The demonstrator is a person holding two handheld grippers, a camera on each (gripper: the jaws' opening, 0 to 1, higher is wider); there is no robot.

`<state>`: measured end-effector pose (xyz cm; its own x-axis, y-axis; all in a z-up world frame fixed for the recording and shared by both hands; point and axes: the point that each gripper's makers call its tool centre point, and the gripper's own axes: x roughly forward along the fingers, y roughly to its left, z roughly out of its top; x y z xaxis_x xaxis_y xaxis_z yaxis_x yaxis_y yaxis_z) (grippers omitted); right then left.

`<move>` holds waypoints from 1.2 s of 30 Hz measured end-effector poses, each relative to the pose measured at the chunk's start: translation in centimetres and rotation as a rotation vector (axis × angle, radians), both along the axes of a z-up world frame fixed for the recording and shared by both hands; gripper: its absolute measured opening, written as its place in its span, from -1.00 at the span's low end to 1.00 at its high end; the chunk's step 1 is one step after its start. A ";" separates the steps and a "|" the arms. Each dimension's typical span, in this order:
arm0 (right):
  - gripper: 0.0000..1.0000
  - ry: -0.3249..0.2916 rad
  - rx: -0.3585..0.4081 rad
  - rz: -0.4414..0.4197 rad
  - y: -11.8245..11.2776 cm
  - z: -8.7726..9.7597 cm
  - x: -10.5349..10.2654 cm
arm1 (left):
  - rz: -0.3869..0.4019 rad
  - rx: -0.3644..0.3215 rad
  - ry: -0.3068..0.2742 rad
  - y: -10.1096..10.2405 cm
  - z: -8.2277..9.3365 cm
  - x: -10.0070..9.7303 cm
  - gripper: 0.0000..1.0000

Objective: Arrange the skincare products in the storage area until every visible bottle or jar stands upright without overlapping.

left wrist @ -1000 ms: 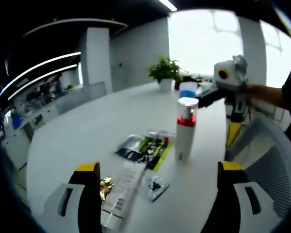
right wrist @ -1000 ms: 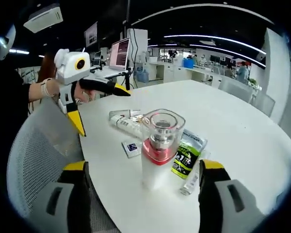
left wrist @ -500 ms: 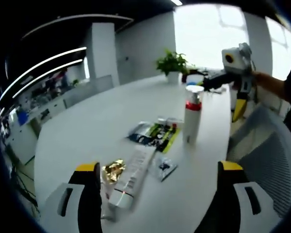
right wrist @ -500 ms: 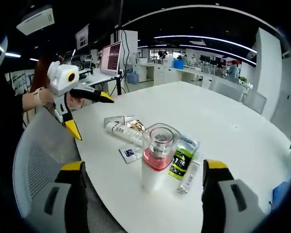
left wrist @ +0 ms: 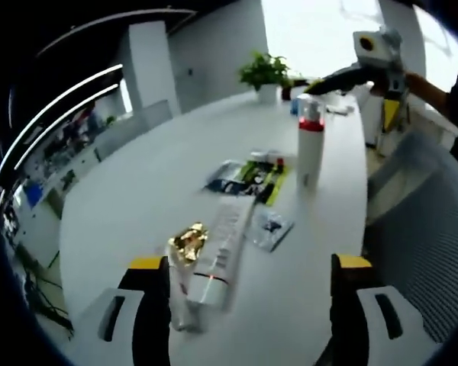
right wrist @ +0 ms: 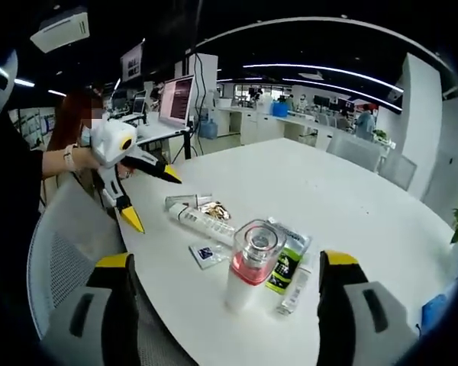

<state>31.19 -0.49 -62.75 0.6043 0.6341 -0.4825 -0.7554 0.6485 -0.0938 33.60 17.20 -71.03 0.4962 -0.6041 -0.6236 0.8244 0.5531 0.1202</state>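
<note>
I saw the pump bottle (right wrist: 253,263) standing upright at lower centre, between my right gripper's (right wrist: 225,278) released jaws; the left gripper (left wrist: 248,278), equally released, probably straddled a lying tube (left wrist: 217,255).

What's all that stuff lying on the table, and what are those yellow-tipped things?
Pump bottle: one, white with a red band and clear cap, upright near the table edge.
Tube: one, white, lying flat.
Gold wrapper: one, crumpled, touching the tube.
Sachets: a few, dark and lime green, flat beside the bottle.
Small packet: one, clear with a dark square, flat.
Table: one, white, round.
Mesh chair: one, grey, at the table edge.
Potted plant: one, green, at the far side.
Left tool: black with yellow tips, open.
Right tool: same, open.
</note>
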 end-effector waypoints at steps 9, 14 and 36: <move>0.99 0.005 0.009 -0.006 -0.1 -0.1 0.1 | -0.066 0.091 -0.007 -0.8 -1.5 1.9 0.39; 0.99 0.015 0.009 -0.022 -0.5 -0.6 0.2 | -0.104 0.112 0.030 -1.7 -2.2 3.0 0.18; 0.99 0.065 0.035 -0.060 -1.1 -2.1 0.5 | -0.209 0.235 0.114 -3.7 -5.2 6.1 -0.27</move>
